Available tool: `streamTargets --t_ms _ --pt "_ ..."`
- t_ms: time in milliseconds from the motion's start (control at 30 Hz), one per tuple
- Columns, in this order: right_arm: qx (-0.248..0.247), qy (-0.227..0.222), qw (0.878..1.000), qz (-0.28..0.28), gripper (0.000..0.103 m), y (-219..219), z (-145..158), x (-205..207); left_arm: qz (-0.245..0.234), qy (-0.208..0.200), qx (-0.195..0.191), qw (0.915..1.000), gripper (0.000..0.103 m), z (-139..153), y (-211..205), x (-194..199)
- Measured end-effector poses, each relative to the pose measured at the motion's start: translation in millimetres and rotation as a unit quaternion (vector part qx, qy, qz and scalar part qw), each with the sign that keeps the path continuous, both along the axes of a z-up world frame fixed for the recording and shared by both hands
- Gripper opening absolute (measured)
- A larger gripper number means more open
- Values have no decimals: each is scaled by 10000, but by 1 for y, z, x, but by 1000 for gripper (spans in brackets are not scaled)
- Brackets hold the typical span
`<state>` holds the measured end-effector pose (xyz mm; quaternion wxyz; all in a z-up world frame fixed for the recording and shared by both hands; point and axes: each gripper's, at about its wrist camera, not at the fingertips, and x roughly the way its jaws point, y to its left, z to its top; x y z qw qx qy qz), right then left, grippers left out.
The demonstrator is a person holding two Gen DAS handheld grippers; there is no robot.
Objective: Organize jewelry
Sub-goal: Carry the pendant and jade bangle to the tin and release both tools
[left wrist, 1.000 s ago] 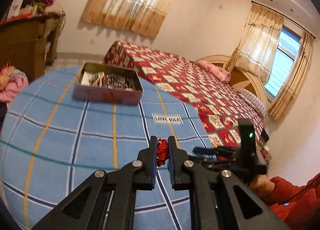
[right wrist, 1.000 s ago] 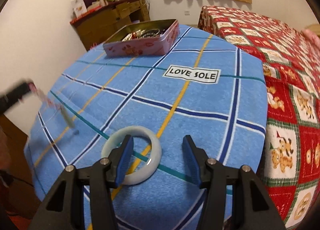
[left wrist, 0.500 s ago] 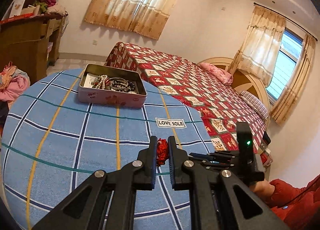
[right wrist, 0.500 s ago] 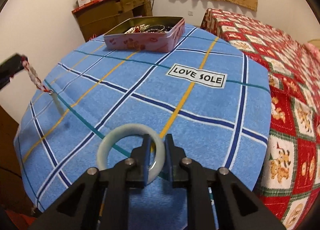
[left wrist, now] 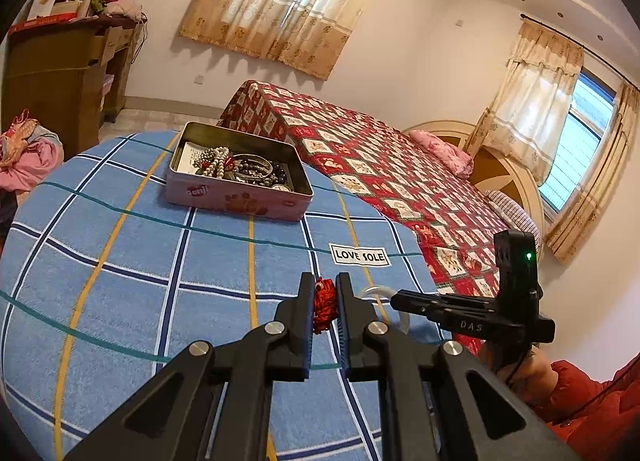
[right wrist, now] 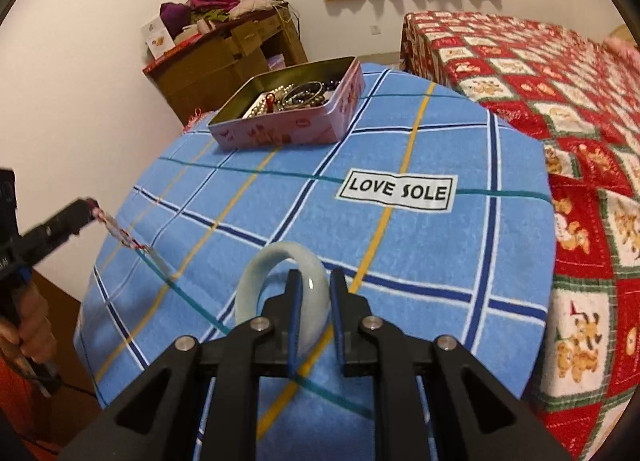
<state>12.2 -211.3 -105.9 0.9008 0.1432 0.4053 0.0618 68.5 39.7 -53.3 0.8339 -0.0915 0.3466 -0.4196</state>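
Note:
My left gripper (left wrist: 325, 293) is shut on a red braided cord (left wrist: 324, 303) and holds it above the blue checked cloth (left wrist: 120, 261). In the right wrist view the cord (right wrist: 120, 233) hangs from that gripper (right wrist: 90, 207) at the far left. My right gripper (right wrist: 314, 285) is shut on a pale green jade bangle (right wrist: 256, 273), lifted and tilted over the cloth's near edge. A pink tin box (left wrist: 236, 197) with beads and bracelets stands open at the far side; it also shows in the right wrist view (right wrist: 288, 129).
A bed with a red patterned cover (left wrist: 400, 181) lies right of the table. A wooden cabinet (left wrist: 52, 77) piled with clothes stands at the back left. A "LOVE SOLE" label (right wrist: 398, 191) marks the cloth.
My right gripper closed on the bangle and lifted it off the cloth. My left gripper rose with the red cord, and the tin now looks nearer.

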Motion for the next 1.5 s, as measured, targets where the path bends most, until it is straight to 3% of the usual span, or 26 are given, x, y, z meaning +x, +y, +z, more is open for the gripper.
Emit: streamTargets --t_ms 733,1033,1233,1500 --pt "48 -97 9999 6 16 -11 5 51 -143 -29 -4 9999 9 -4 -19 49" --pt "17 -542 9985 121 16 -13 38 88 -264 -520 1 9983 9 21 -39 77" --pt "-105 -997 9949 90 16 -13 64 136 -158 -936 -40 9955 9 44 -56 121" --pt "80 -1099 9938 -174 16 -22 61 198 110 -1229 129 9923 9 38 -75 176"
